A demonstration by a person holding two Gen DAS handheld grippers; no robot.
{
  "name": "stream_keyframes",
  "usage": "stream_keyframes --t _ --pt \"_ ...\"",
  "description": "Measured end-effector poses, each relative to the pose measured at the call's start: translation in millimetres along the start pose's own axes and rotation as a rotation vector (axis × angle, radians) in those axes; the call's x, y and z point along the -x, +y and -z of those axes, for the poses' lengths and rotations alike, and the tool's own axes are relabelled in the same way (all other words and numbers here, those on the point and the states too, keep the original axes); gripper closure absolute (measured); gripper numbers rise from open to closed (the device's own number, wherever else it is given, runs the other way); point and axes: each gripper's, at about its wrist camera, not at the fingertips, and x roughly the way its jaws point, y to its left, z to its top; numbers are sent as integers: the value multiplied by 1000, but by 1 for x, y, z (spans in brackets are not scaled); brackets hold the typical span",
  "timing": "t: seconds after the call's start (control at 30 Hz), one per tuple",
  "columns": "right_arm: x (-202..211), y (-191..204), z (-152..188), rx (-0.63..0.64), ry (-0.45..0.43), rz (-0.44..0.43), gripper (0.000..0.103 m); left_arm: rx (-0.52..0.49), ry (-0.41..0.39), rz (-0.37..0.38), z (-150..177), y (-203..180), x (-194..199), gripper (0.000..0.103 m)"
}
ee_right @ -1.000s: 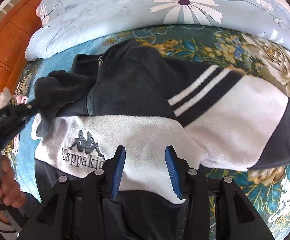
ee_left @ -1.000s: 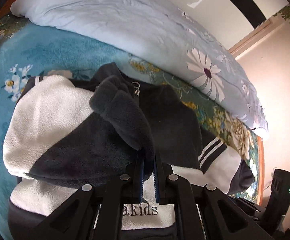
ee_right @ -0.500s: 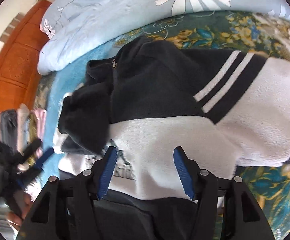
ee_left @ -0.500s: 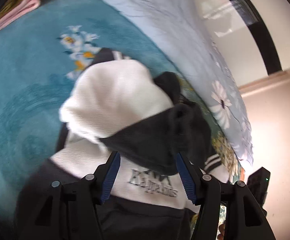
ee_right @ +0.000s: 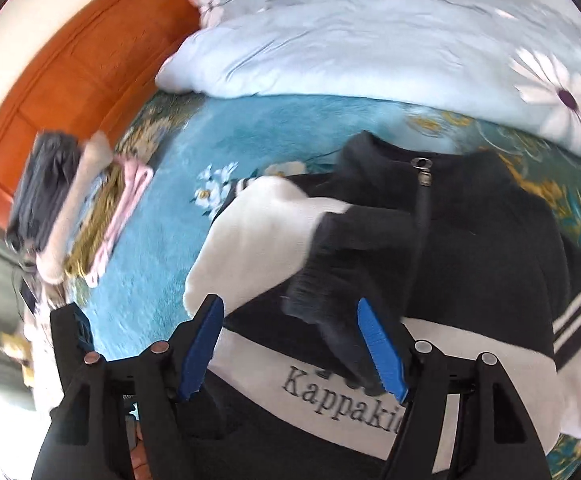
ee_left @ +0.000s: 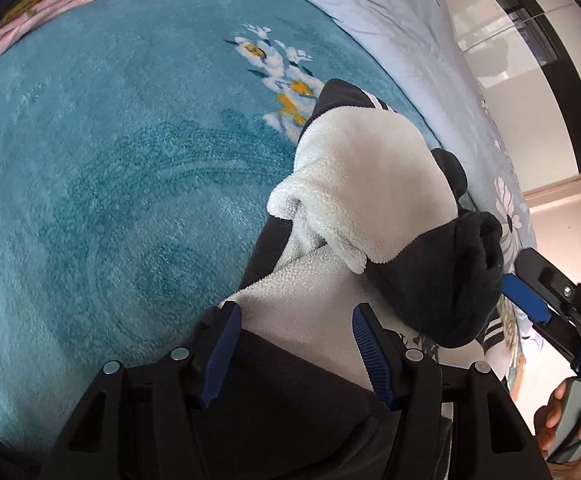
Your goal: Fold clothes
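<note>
A black-and-white fleece jacket (ee_right: 490, 248) lies front up on the bed, with "Kappakids" lettering (ee_right: 342, 400) on its chest. One sleeve (ee_left: 370, 176) is folded across the chest, and its dark cuff (ee_left: 442, 280) rests on the body. My left gripper (ee_left: 295, 320) is open above the jacket's left side with nothing pinched. My right gripper (ee_right: 290, 312) hovers over the chest and its jaws are opening. The dark cuff (ee_right: 330, 280) lies below them, and the pads do not press on it. One of the right gripper's fingers (ee_left: 526, 300) shows beside the cuff in the left wrist view.
A teal floral blanket (ee_left: 110, 200) covers the bed. A pale blue daisy duvet (ee_right: 370, 48) is bunched along the far side. A stack of folded clothes (ee_right: 70, 216) sits near the orange headboard (ee_right: 70, 80). A hand (ee_left: 558, 424) holds the right gripper's handle.
My left gripper let go of the dark cuff, opened and swung to the jacket's left side. My right gripper widened and slid left over the chest, where the sleeve now lies.
</note>
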Motion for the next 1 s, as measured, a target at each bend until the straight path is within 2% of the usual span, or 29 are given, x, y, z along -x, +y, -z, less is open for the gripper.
stream_keyframes --t 0.13,0.23,0.3,0.33,0.37,0.47,0.57,0.6,0.63,0.73,0.8,1.0 --pt "-30 16 1 55 48 134 32 54 -4 54 1 7 4 41" --pt "-44 6 3 53 89 242 32 109 -9 92 1 14 8 41" --pt "-46 -8 4 21 110 298 42 137 -22 101 1 16 11 41" --pt "-45 -16 4 -3 117 320 63 152 -29 106 2 17 13 41" --pt "-43 -23 4 -28 121 336 70 155 -31 112 2 18 15 41" --pt "-30 -35 0 -60 112 338 78 145 -30 129 2 17 18 41" --pt "-5 -32 -19 -111 45 212 82 132 -27 151 1 13 18 41" --pt "3 -26 -30 -120 14 172 93 123 -25 153 1 11 18 41" --pt "12 -20 -41 -129 -16 131 95 114 -23 155 2 9 18 41" --pt "31 8 -75 -126 -89 -2 95 99 -31 137 3 4 20 41" --pt "39 31 -99 -122 -128 -110 95 114 -39 152 4 8 25 41" --pt "47 107 -154 -102 -183 -346 95 157 -60 169 5 18 34 41"
